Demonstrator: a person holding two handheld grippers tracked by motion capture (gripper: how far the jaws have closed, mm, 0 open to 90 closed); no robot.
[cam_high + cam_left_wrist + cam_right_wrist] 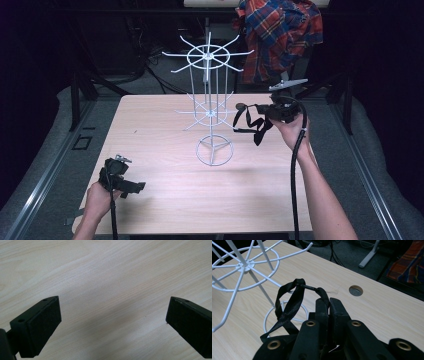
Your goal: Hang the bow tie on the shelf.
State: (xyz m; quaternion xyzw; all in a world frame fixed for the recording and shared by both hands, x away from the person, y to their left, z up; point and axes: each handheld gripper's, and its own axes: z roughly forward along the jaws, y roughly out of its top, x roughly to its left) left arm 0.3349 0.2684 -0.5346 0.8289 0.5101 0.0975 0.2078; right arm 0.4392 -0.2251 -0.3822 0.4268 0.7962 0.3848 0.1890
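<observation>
Right gripper (260,116) pinches a black strap (292,302) — its loop hangs beside the white wire rack (210,85). Left gripper (131,188) gapes wide over the table (165,190).

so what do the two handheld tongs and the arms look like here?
Both tongs are black. The left tongs have two blocky, flat-faced jaws with small screw holes. The right tongs carry a grey three-cornered plate on top, and brass-coloured rivets on the linkage. A black cable trails from each. Forearms are bare, no sleeves or gloves visible.
</observation>
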